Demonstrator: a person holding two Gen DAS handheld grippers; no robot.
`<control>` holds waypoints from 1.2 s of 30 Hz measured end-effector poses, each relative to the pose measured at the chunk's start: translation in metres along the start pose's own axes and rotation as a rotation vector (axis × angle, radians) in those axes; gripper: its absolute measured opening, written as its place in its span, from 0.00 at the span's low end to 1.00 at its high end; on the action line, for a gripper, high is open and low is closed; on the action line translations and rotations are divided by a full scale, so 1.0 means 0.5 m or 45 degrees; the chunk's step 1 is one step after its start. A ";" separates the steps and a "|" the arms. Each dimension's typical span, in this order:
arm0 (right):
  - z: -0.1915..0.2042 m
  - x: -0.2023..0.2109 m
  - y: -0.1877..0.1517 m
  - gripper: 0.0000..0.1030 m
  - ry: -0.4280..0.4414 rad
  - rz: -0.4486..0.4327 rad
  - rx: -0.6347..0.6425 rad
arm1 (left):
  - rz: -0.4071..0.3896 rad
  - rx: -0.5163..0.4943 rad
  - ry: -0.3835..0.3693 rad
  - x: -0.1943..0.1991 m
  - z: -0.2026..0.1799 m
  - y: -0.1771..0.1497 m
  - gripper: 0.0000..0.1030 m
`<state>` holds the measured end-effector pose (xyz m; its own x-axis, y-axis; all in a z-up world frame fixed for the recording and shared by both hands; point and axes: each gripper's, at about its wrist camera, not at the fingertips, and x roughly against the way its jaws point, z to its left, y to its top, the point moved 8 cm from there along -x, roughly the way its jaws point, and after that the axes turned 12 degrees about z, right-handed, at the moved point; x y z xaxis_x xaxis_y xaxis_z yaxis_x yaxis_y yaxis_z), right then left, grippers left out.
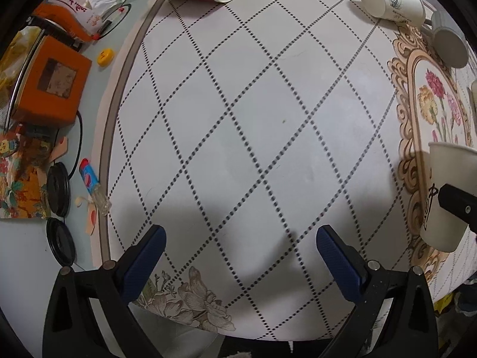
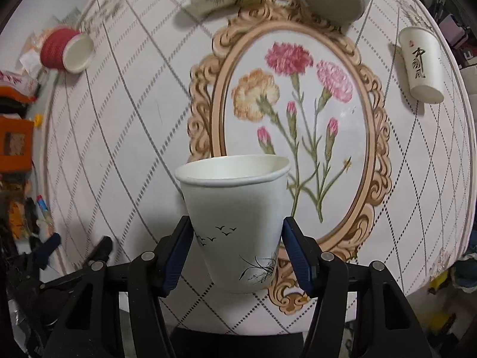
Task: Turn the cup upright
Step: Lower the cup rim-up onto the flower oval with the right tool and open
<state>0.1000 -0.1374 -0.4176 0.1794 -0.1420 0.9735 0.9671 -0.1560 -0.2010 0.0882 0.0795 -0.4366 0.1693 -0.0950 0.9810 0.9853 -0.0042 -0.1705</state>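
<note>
A round table (image 2: 119, 137) under a diamond-patterned cloth has a carnation medallion (image 2: 295, 113) at its centre, with other paper cups on their sides around it. Just in front of the medallion, the right gripper (image 2: 237, 250) clamps the bird-printed paper cup (image 2: 235, 214) mouth-up, its rim dented, seemingly ready to set down. The left gripper (image 1: 240, 250) hangs wide open, holding nothing.

The right gripper (image 2: 237, 249) has its two blue-padded fingers (image 2: 176, 256) pressed against opposite sides of a white paper cup (image 2: 235, 220), gripping it low on its wall with the mouth facing up and away. The left gripper (image 1: 241, 252) hangs over the table with its fingers (image 1: 143, 256) spread wide apart, nothing between them, off to the left of the right one.
</note>
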 end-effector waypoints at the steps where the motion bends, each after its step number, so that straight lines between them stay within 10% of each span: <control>1: -0.003 0.011 0.005 0.61 0.020 -0.024 -0.002 | 0.004 0.001 -0.009 0.003 -0.002 0.006 1.00; 22: -0.035 0.086 0.202 0.61 0.017 -0.781 -0.031 | -0.004 0.014 -0.014 -0.033 -0.037 0.191 1.00; 36: -0.054 0.031 0.106 0.75 -0.059 -0.713 -0.001 | -0.079 -0.013 0.027 -0.025 -0.037 0.087 1.00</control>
<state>0.1491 -0.1742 -0.4162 -0.3540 0.0060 0.9352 0.9167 -0.1961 0.3483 0.1285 0.0622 -0.4578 0.1077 -0.1153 0.9875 0.9936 -0.0210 -0.1108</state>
